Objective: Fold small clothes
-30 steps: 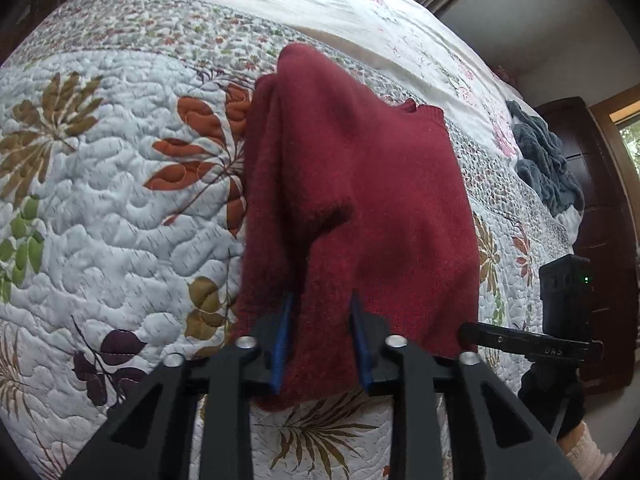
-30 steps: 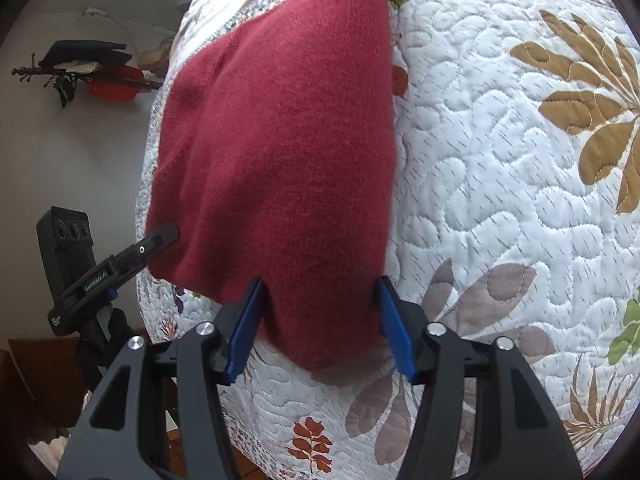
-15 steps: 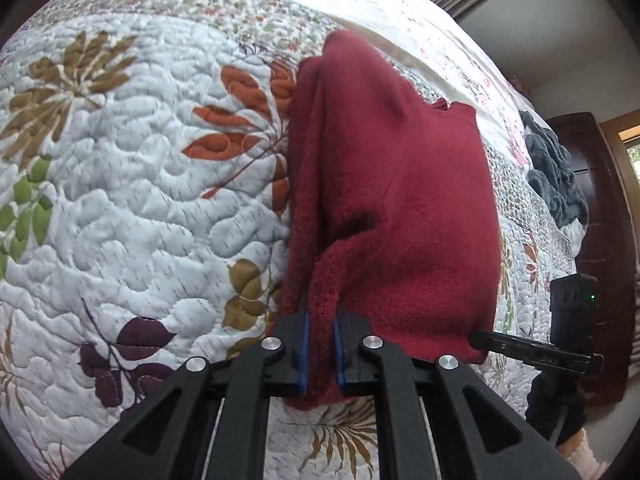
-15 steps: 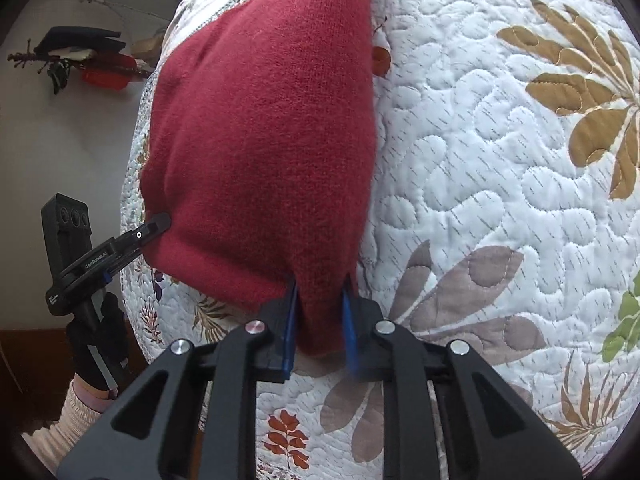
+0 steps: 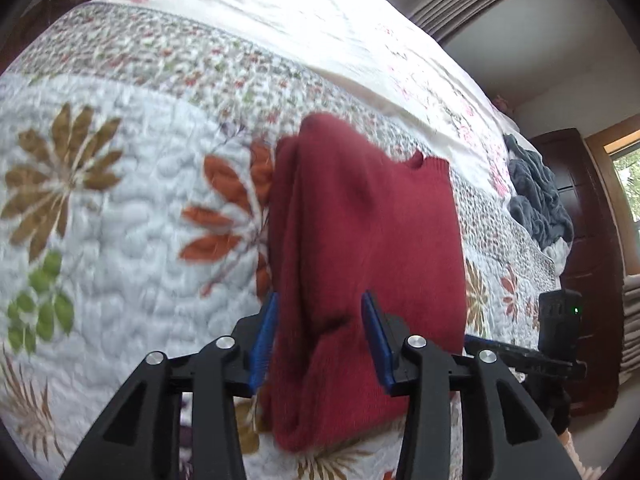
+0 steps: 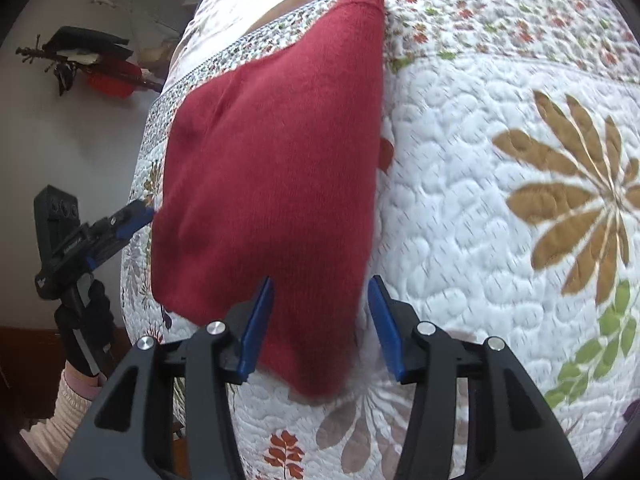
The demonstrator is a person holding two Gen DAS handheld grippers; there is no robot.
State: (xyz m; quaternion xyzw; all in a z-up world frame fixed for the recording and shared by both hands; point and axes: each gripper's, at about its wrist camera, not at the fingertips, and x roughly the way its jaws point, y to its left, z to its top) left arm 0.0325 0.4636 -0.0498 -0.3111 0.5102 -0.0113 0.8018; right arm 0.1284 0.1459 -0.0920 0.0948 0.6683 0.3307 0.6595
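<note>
A red knit sweater [image 5: 368, 220] lies folded lengthwise on the floral quilt [image 5: 120, 220]. Its near hem sits between the fingers of both grippers. My left gripper [image 5: 320, 304] is open over the hem's left corner, blue pads apart on either side of the cloth. In the right wrist view the sweater [image 6: 272, 160] runs away from me, and my right gripper [image 6: 320, 286] is open around the hem's right corner. Each gripper also shows in the other's view: the right gripper [image 5: 520, 356] and the left gripper [image 6: 132, 216].
A crumpled grey garment [image 5: 536, 200] lies at the bed's far right edge, beside dark wooden furniture [image 5: 588, 240]. The quilt [image 6: 480, 200] spreads wide to the right of the sweater. A gloved hand [image 6: 84, 320] holds the left gripper off the bed's edge.
Half a second ago both grippers were shut on the sweater's near hem. Both have since opened and let the cloth go, and it now rests on the quilt.
</note>
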